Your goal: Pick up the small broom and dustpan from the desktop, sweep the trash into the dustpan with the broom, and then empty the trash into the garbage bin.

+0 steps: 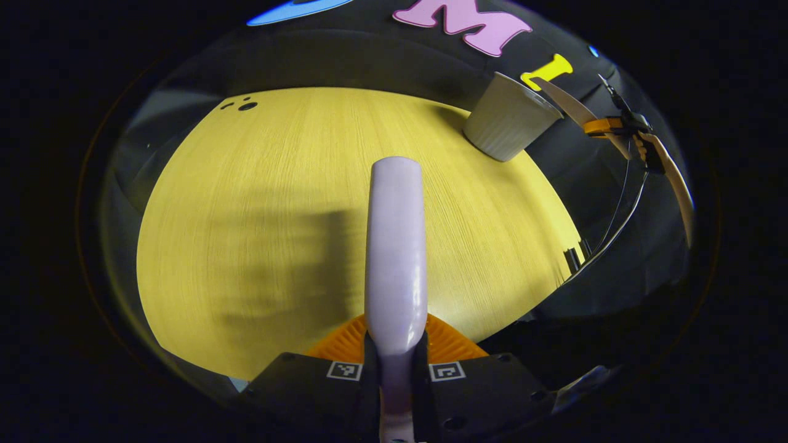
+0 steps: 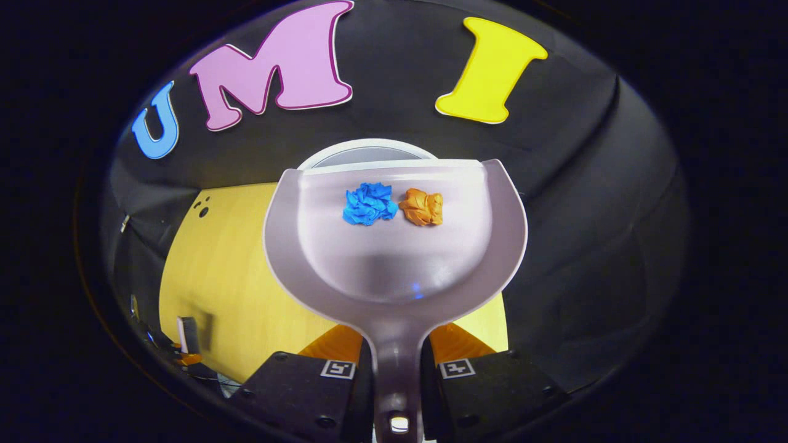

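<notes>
My left gripper (image 1: pixel 397 344) is shut on the small broom's pale lilac handle (image 1: pixel 396 246), which points forward over the yellow desktop (image 1: pixel 258 203); its bristles are hidden. My right gripper (image 2: pixel 397 354) is shut on the handle of the pale dustpan (image 2: pixel 394 264), held level in the air. A blue paper wad (image 2: pixel 369 204) and an orange paper wad (image 2: pixel 422 207) lie side by side near the pan's front lip. The grey-white garbage bin (image 1: pixel 510 120) stands at the desk's far right edge; its rim (image 2: pixel 363 151) shows just beyond the pan's lip. The dustpan (image 1: pixel 668 172) appears edge-on right of the bin.
Small dark holes (image 1: pixel 246 106) mark the desktop's far left corner. Cables (image 1: pixel 615 227) hang off the desk's right side in the left gripper view. A small dark fitting (image 2: pixel 188 335) sits at the desk edge in the right gripper view.
</notes>
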`<action>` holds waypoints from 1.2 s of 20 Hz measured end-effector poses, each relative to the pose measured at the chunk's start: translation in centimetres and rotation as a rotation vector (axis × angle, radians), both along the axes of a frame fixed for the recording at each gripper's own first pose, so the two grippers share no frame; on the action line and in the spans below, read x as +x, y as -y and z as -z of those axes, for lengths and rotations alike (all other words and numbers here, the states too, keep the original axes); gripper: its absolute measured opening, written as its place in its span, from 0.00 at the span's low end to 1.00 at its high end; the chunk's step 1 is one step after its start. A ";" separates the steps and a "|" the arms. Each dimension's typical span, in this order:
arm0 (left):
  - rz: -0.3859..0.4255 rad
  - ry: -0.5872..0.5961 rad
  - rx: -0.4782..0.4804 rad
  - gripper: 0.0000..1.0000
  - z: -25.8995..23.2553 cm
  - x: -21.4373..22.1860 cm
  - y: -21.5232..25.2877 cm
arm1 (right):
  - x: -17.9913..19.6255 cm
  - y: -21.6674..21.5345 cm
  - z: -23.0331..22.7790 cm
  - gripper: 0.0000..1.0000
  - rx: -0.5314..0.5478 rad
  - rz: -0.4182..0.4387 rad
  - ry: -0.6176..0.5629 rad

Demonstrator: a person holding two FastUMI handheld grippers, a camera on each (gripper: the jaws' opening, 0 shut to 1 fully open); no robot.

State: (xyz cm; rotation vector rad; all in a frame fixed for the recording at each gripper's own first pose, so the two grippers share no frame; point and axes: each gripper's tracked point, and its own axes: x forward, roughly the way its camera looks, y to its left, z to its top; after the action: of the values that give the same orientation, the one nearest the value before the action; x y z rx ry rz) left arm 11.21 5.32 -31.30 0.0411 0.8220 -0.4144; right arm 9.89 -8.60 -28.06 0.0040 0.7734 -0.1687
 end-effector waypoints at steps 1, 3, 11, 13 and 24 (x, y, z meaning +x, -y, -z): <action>-0.008 -0.001 -0.007 0.25 0.0 -0.1 -0.2 | 0.1 0.3 0.1 0.34 -0.029 0.003 0.003; -0.022 -0.001 -0.009 0.25 -0.1 -0.4 -0.3 | 0.6 0.4 -0.3 0.34 -0.057 0.012 0.027; -0.060 -0.012 -0.022 0.25 -0.5 -0.2 -0.3 | 3.8 4.6 -2.3 0.35 -0.466 0.008 0.075; -0.070 -0.017 -0.030 0.25 -0.5 -0.1 -0.4 | 3.7 4.9 -2.1 0.34 -0.557 -0.012 0.075; -0.181 -0.047 -0.109 0.25 -0.2 -0.1 -2.0 | 1.7 6.6 -6.2 0.34 -1.189 -0.097 0.085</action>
State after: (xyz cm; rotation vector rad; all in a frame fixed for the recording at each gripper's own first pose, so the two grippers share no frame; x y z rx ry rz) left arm 11.13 7.34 -31.10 -0.1441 0.8405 -0.2893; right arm 11.62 -15.21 -21.84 -1.1415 0.4933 -0.5108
